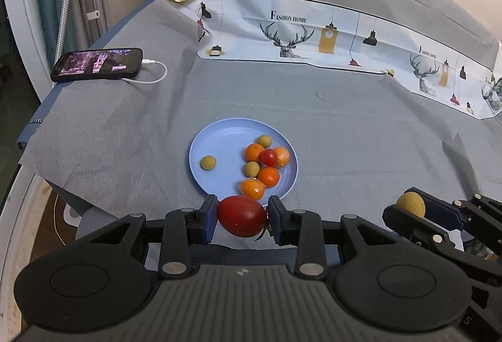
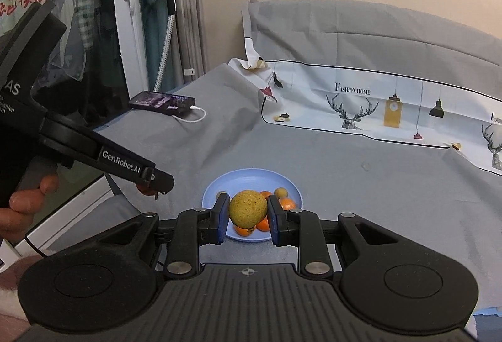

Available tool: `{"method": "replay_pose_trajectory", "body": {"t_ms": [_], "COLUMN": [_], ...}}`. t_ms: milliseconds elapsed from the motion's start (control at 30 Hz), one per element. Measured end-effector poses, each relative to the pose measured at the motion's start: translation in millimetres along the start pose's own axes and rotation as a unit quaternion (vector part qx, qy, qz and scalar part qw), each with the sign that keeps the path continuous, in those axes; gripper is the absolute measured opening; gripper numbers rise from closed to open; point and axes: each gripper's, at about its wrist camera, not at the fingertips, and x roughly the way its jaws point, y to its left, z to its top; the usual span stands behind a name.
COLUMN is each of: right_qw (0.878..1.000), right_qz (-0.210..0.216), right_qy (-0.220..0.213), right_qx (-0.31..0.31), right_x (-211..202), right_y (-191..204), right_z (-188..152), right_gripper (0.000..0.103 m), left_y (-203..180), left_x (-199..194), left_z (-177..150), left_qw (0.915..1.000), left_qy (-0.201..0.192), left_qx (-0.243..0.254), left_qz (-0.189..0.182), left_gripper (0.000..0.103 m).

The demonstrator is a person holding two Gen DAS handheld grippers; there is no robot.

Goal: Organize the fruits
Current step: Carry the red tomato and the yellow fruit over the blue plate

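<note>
Surface: grey sheet [image 1: 345,128] over a bed, printed cloth [image 1: 313,38] along its far edge
Plate: blue plate [image 1: 219,138] mid-sheet, holding oranges [image 1: 254,152], a small tomato [image 1: 269,157] and tan longans [image 1: 208,162]
Left claw [image 1: 241,218]: closed on a red tomato [image 1: 241,216], at the plate's 6 o'clock rim
Right claw [image 2: 248,213]: clamped on a tan round fruit [image 2: 248,207], at the left claw's 3 o'clock
Phone [image 1: 97,64]: at the plate's 10 o'clock, cable plugged in

left gripper [image 1: 242,218] clamped, tilted down | right gripper [image 2: 248,213] clamped
</note>
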Motion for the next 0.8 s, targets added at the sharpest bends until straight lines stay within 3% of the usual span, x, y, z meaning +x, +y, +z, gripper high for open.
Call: {"method": "replay_pose_trajectory", "body": {"t_ms": [800], "right_qw": [0.999], "right_qz": [-0.003], "right_qy": [0.035], "right_qx": [0.000], "right_x": [23.9], "right_y": [-1.7], "right_z": [2.8], "right_gripper": [0.027], "left_y": [3.4], "left_x": [19.9], "left_z": [8.8], "left_qw": [1.0000], "left_qy": [0.008], "left_qx": [0.003], "left_qz": [-0.002], "left_gripper": [0.038]}}
